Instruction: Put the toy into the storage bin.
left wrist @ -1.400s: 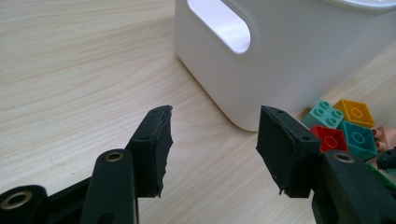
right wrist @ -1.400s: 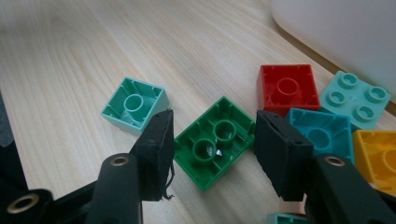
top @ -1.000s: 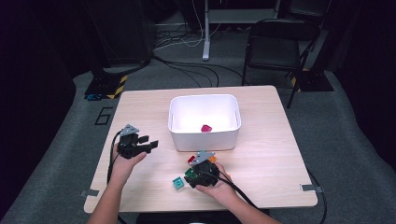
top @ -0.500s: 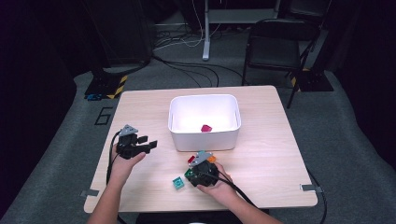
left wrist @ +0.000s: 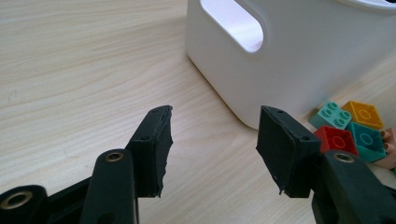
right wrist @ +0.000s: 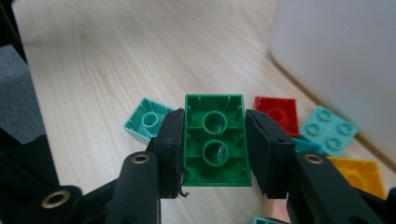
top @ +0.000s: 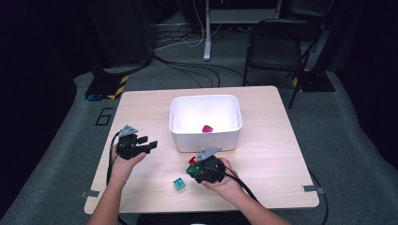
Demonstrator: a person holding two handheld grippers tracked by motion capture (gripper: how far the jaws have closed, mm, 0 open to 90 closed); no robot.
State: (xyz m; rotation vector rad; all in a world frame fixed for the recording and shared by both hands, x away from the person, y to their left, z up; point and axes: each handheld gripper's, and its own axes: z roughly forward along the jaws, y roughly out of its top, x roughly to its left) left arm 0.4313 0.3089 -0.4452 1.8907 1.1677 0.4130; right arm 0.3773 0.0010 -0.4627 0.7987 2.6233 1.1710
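My right gripper (right wrist: 214, 144) is shut on a green brick (right wrist: 215, 140), pads pressed on its two long sides, hollow underside facing the camera. In the high view this gripper (top: 193, 169) hovers just above the table in front of the white bin (top: 205, 140), with the green brick (top: 189, 170) at its tip. My left gripper (top: 151, 146) hangs open at the table's left and holds nothing. In the left gripper view its jaws (left wrist: 212, 149) stand wide apart, facing the bin's (left wrist: 289, 60) handle end.
A dark red brick (top: 207, 129) lies inside the bin. Loose bricks lie beside the bin's front wall: red (right wrist: 276, 114), light teal (right wrist: 331, 128), yellow (right wrist: 359, 172). Another teal brick (top: 179, 183) lies alone nearer the front edge.
My right gripper has risen a little off the table with the green brick in it. The left gripper has stayed where it was.
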